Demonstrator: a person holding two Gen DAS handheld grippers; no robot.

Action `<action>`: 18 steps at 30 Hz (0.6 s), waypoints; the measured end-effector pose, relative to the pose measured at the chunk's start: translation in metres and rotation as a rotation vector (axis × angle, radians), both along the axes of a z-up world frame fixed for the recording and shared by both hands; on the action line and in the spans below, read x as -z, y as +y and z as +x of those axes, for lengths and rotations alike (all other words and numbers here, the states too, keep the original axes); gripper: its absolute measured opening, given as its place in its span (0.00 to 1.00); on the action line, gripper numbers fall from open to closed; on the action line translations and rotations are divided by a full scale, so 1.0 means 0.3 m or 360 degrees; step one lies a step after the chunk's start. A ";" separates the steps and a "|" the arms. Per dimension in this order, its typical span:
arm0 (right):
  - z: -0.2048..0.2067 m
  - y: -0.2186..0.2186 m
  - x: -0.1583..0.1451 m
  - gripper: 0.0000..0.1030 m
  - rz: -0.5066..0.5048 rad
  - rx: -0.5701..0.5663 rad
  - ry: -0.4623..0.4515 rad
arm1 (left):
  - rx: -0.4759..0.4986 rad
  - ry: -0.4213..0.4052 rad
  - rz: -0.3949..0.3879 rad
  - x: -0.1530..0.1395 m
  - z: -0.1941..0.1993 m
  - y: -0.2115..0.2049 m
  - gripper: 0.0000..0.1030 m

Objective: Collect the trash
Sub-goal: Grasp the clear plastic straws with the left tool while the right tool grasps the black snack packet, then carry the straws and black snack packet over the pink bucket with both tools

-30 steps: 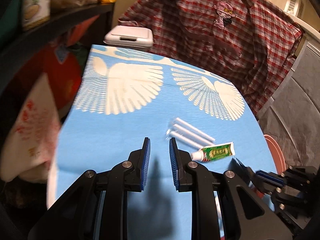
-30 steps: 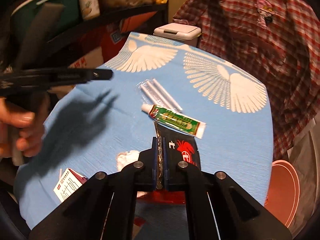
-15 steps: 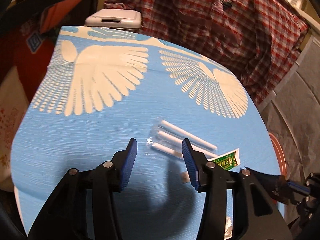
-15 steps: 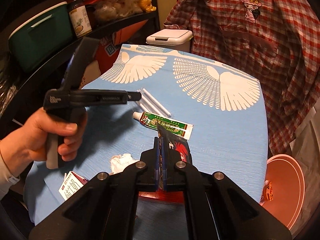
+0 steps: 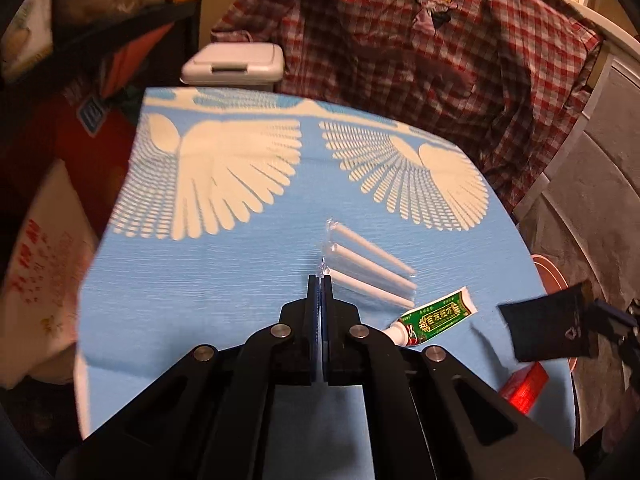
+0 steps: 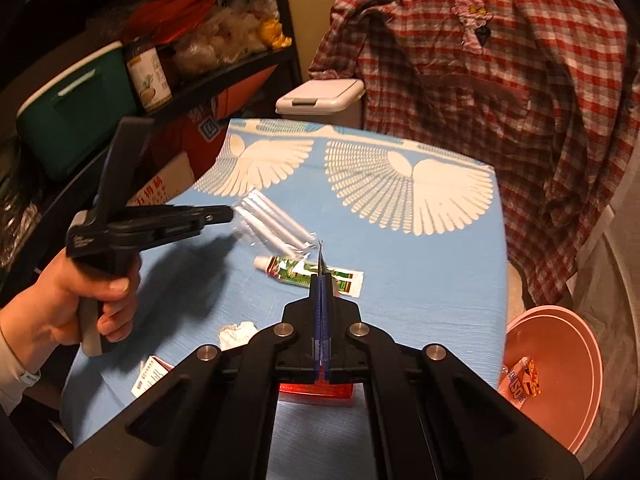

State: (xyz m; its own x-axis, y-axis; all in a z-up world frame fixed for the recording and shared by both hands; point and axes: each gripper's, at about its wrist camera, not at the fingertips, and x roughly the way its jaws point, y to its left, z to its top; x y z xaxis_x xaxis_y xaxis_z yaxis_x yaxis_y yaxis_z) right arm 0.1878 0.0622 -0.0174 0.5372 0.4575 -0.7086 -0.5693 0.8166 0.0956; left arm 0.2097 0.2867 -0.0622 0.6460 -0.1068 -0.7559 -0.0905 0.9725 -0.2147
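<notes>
blue table (image 5: pixel 208 280) | three white sticks (image 5: pixel 372 270) pinched, left jaws | black wrapper (image 5: pixel 548 328), right jaws

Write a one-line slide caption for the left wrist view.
Left gripper pinches clear packet of white sticks on the blue tablecloth.

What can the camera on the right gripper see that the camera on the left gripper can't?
Only the right wrist view shows the person's hand holding the left gripper, a crumpled white tissue, a small white card, a green cooler, a jar, and a wrapper lying in the pink basin.

Only the left wrist view shows the dark wrapper flat-on, pinched in the right gripper.

Both show the blue tablecloth, the clear pack of white sticks, the green tube, the white bin and the plaid shirt.
</notes>
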 end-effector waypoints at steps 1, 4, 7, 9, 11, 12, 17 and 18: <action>-0.004 -0.004 -0.010 0.01 0.0009 0.0006 -0.0007 | -0.0015 -0.0012 0.0020 -0.019 -0.017 0.000 0.01; -0.024 -0.022 -0.050 0.01 0.0039 0.0019 -0.0038 | -0.0048 -0.0038 0.0063 -0.062 -0.057 -0.006 0.01; -0.044 -0.039 -0.080 0.01 0.0059 0.0035 -0.0064 | -0.0070 -0.0068 0.0093 -0.106 -0.095 -0.016 0.01; -0.053 -0.050 -0.093 0.01 0.0069 0.0047 -0.0073 | -0.0084 -0.0089 0.0114 -0.134 -0.115 -0.023 0.01; -0.062 -0.066 -0.112 0.01 0.0081 0.0065 -0.0086 | -0.0103 -0.0109 0.0113 -0.164 -0.140 -0.031 0.01; -0.066 -0.071 -0.121 0.01 0.0089 0.0073 -0.0089 | -0.0112 -0.0116 0.0125 -0.175 -0.148 -0.038 0.01; -0.102 -0.115 -0.192 0.01 0.0124 0.0099 -0.0144 | -0.0143 -0.0167 0.0167 -0.249 -0.206 -0.074 0.01; -0.110 -0.120 -0.204 0.01 0.0128 0.0104 -0.0154 | -0.0146 -0.0177 0.0167 -0.262 -0.219 -0.080 0.01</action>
State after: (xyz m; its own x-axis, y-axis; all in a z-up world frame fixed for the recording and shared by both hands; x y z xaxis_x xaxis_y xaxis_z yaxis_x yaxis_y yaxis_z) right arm 0.1547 0.0261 0.0439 0.6316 0.4725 -0.6147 -0.5249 0.8441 0.1096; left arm 0.1442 0.2627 0.0164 0.7297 0.0321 -0.6830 -0.1611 0.9789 -0.1261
